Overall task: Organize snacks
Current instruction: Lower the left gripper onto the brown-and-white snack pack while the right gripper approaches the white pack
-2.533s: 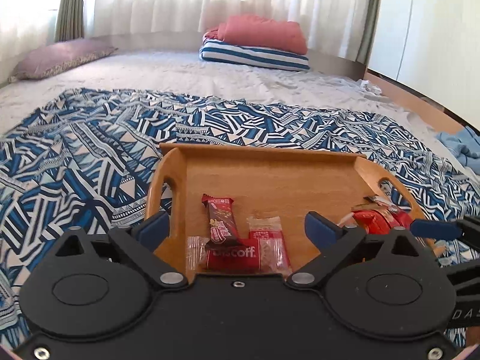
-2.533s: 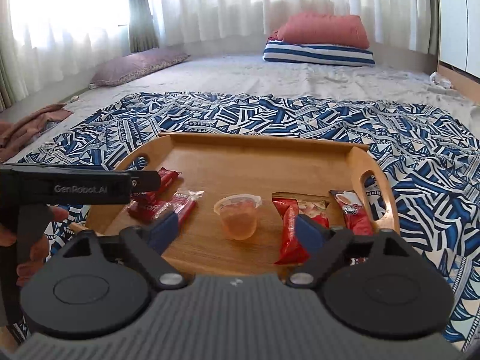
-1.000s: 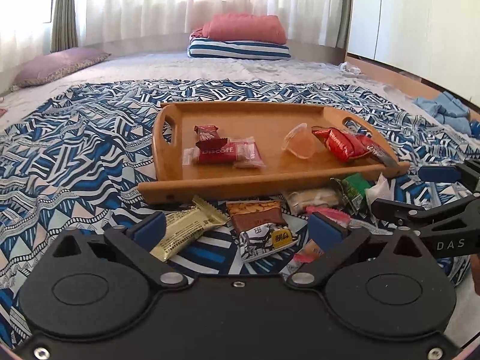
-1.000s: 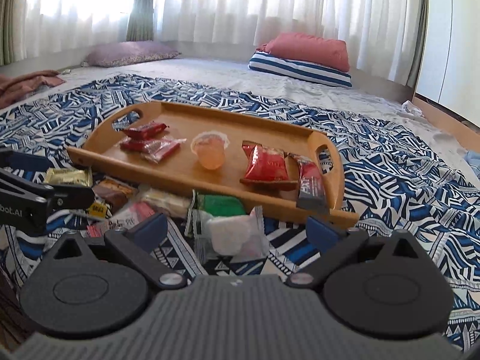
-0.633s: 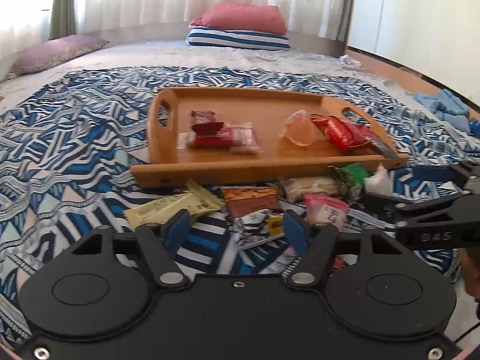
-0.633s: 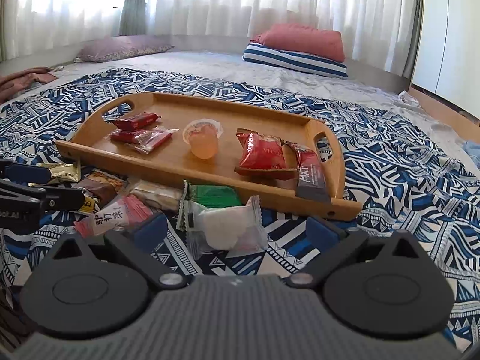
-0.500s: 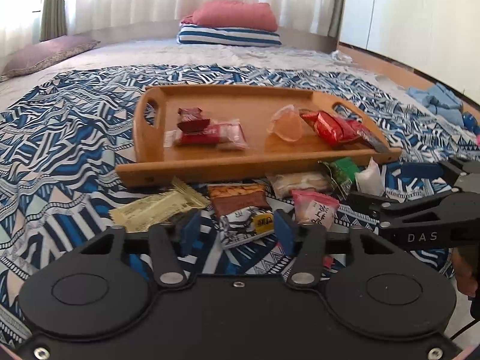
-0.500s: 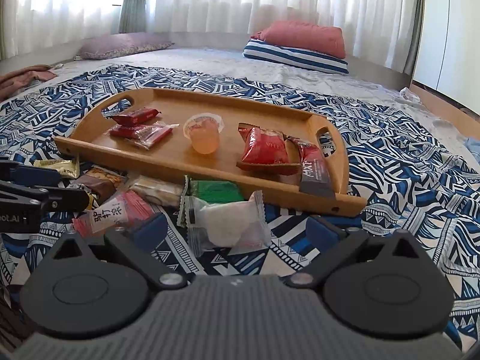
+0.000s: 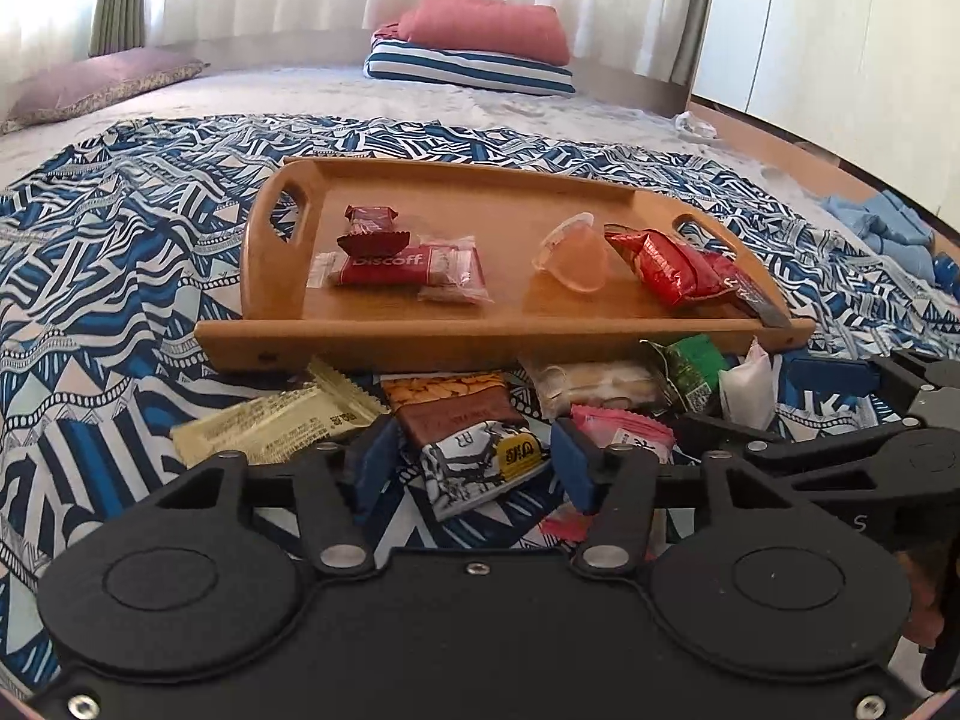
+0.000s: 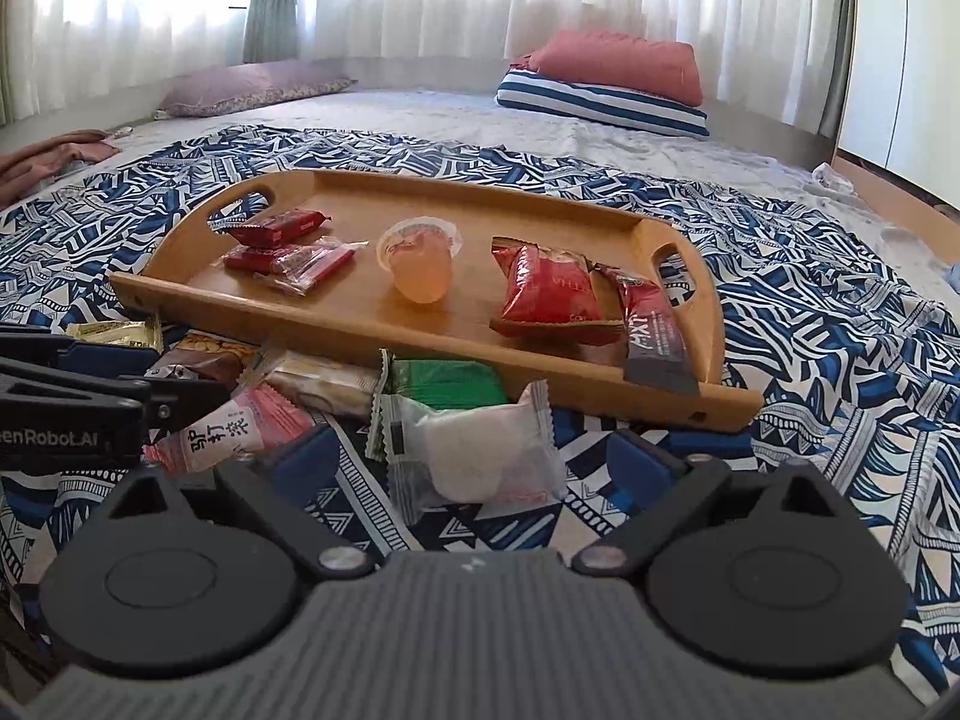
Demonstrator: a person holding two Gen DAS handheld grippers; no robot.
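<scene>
Wooden tray [image 9: 336,333] on the patterned blanket [image 9: 90,276], partly filled — loose snacks heaped just before its near rim. Left claw [image 9: 474,468] opening, straddling a black-and-white packet [image 9: 480,462], not pinching it. Right claw [image 10: 474,462] wide open around a white packet [image 10: 474,456]. Likely risk — overlapping wrappers, two lifted together or one slipping.

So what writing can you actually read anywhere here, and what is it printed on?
"Biscoff": red biscuit packet on the wooden tray.
"GenRobot.AI", first letter cut off: side of the left gripper.
Three large Chinese characters: pink packet.
"S": side of the right gripper.
Other wrappers: too small or blurred.
</scene>
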